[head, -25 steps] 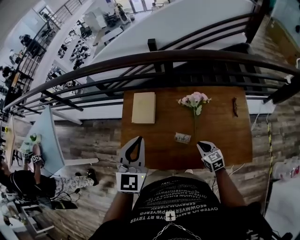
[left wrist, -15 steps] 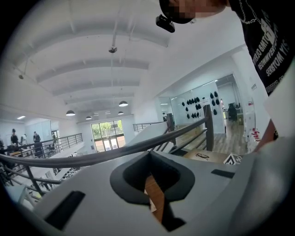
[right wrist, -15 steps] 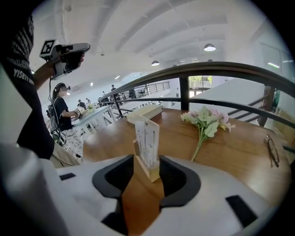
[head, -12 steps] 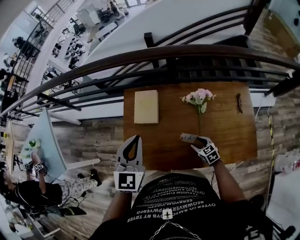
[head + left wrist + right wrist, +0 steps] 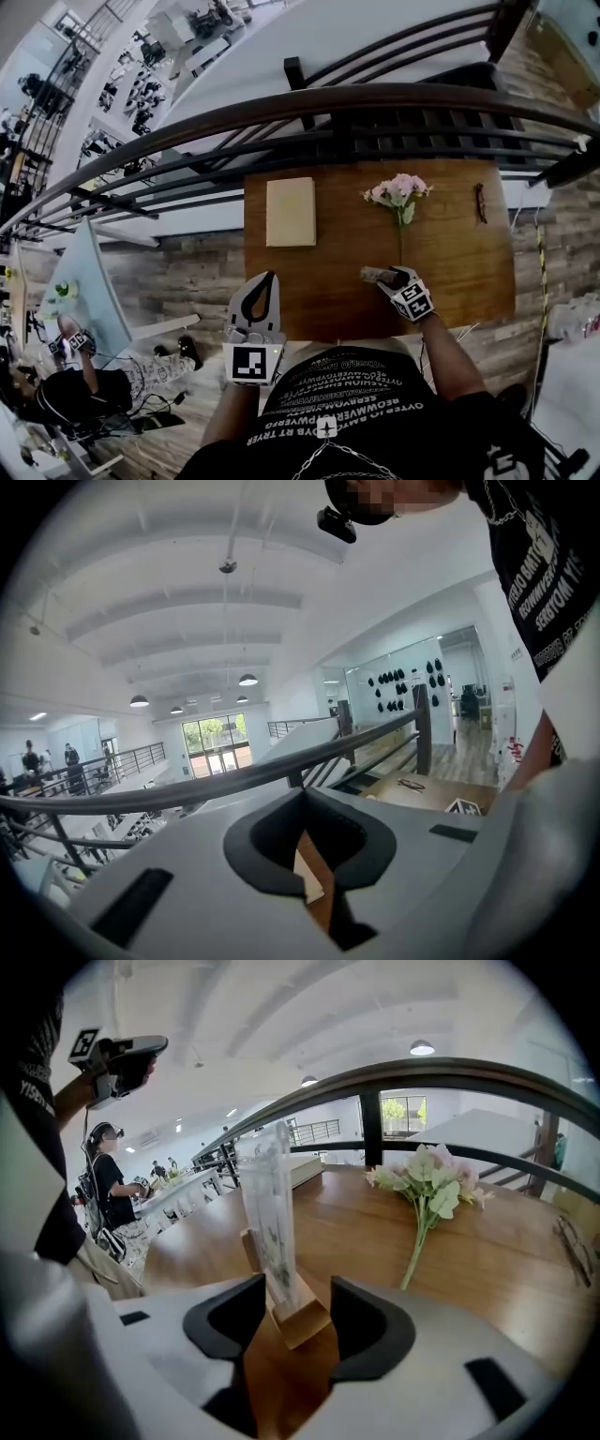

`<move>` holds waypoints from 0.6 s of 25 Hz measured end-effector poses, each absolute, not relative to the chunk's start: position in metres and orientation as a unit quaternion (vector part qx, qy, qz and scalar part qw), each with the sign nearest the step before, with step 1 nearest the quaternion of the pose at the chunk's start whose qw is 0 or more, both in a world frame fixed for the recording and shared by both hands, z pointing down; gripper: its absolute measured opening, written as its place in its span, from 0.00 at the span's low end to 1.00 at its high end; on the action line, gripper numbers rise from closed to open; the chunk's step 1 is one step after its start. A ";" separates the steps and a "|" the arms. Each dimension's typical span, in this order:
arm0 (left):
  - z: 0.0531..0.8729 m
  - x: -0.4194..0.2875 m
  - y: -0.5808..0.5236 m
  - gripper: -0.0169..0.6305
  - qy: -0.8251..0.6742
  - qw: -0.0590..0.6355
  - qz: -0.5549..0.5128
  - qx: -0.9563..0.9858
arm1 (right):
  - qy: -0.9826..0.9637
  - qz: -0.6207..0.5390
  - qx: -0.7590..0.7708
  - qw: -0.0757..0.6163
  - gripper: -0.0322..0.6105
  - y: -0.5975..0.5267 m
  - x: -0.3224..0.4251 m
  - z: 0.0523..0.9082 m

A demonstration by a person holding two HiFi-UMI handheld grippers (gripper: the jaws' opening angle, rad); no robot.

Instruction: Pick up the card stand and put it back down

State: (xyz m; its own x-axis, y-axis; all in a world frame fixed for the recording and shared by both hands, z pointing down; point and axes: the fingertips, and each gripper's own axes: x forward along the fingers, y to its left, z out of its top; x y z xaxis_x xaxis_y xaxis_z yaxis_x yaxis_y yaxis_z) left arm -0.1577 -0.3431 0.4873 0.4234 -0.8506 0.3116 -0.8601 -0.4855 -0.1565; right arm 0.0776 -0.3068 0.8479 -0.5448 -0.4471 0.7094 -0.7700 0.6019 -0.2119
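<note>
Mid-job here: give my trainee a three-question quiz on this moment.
1. True or false: the pads of the right gripper press on the card stand.
2. What lies farthest right on the table? A flowers, B glasses, C book.
3. Fill in: the jaws of the left gripper are ____.
Key: 1 false: the jaws, which have just been opening, straddle the stand without touching it. 2 B. 3 shut.
</note>
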 end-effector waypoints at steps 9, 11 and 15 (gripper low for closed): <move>0.490 -0.152 -0.335 0.06 -0.519 0.015 0.183 0.835 | -0.853 0.226 0.344 0.320 0.30 -0.311 0.077 0.849; 0.489 -0.150 -0.331 0.06 -0.523 0.016 0.185 0.832 | -0.851 0.234 0.347 0.317 0.30 -0.312 0.079 0.847; 0.486 -0.140 -0.323 0.06 -0.526 0.012 0.194 0.828 | -0.853 0.252 0.346 0.298 0.30 -0.316 0.086 0.834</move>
